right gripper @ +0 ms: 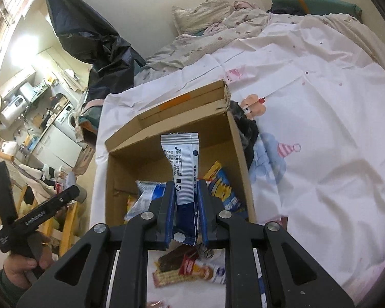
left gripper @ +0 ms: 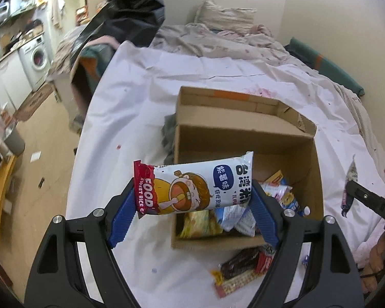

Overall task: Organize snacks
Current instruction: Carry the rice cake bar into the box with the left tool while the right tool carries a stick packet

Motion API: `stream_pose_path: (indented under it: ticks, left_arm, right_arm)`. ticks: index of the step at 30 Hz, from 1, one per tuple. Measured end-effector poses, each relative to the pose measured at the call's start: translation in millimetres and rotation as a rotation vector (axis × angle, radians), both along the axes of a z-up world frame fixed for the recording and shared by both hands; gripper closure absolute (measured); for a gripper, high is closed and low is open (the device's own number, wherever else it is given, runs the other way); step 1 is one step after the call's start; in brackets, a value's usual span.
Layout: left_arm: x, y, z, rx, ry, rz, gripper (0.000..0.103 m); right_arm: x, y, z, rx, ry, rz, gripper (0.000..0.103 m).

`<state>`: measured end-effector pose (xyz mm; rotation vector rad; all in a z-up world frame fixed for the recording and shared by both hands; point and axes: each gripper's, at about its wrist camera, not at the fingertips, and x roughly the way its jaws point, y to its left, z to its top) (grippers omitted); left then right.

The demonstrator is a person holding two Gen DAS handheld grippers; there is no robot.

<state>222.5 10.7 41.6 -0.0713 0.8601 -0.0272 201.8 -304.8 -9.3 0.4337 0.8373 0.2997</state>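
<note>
My left gripper (left gripper: 192, 192) is shut on a white and red rice cake packet (left gripper: 192, 186), held crosswise above the near left edge of an open cardboard box (left gripper: 243, 138). Several snack packets (left gripper: 228, 215) lie inside the box. My right gripper (right gripper: 184, 195) is shut on a white and blue snack packet (right gripper: 183, 169) that stands upright over the near part of the box (right gripper: 233, 138). Loose snacks lie on the bed sheet in front of the box, seen in the left wrist view (left gripper: 243, 264) and the right wrist view (right gripper: 187, 267).
The box sits on a white patterned bed sheet (right gripper: 320, 128). Dark cloth (right gripper: 246, 125) lies beside the box. Pillows and rumpled bedding (left gripper: 225, 25) are at the far end. A black bag (right gripper: 89, 38) and the floor are to the left.
</note>
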Motion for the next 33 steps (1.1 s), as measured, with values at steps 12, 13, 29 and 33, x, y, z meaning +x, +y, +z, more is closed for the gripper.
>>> stream_pose_path:
  ticks: [12, 13, 29, 33]
  left_arm:
    - [30, -12, -43, -0.034, 0.051, -0.082, 0.024]
    - [33, -11, -44, -0.039, 0.057, -0.079, 0.024]
    - [50, -23, -61, 0.003, 0.109, -0.107, 0.023]
    - [51, -24, -63, -0.015, 0.126, -0.106, 0.023]
  right_arm:
    - [35, 3, -34, -0.03, 0.095, 0.011, 0.085]
    - [36, 7, -35, -0.038, 0.098, 0.019, 0.085]
    - [47, 28, -56, -0.079, 0.192, 0.07, 0.085]
    - [48, 28, -58, -0.084, 0.201, 0.063, 0.085]
